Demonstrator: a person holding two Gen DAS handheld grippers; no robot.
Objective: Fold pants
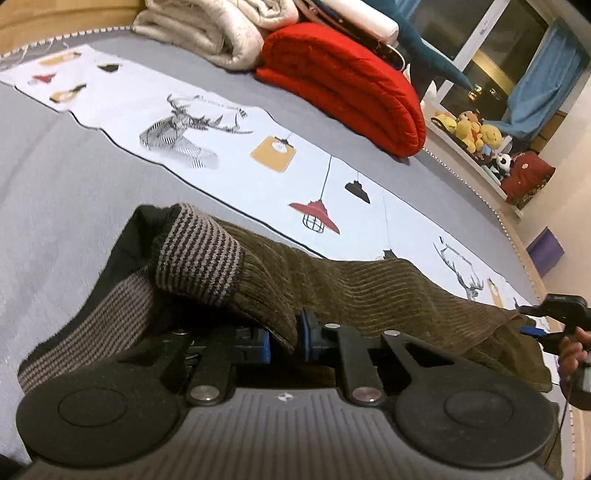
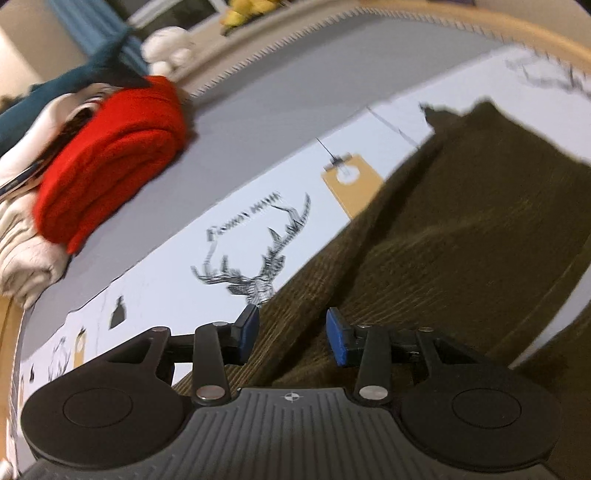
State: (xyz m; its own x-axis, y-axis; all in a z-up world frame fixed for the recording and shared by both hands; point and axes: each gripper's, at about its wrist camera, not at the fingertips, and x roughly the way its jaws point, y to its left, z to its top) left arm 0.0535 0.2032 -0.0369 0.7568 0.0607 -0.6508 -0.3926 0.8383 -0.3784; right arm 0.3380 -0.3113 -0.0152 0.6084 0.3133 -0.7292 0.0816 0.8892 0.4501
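Note:
Olive-brown corduroy pants (image 1: 369, 291) with a striped knit waistband (image 1: 199, 254) lie on the bed. My left gripper (image 1: 286, 338) is shut on a fold of the pants near the waistband. In the right wrist view the pants (image 2: 443, 236) spread to the right, blurred by motion. My right gripper (image 2: 291, 336) is open, its blue pads (image 2: 338, 341) apart just above the corduroy. The right gripper also shows at the far right edge of the left wrist view (image 1: 554, 321), held by a hand.
The bed has a grey cover with a white printed strip (image 1: 258, 147) of deer and lamps. A folded red blanket (image 1: 351, 85) and cream quilts (image 1: 207, 29) lie at the far side. Stuffed toys (image 1: 469, 129) sit on a window ledge beyond the bed edge.

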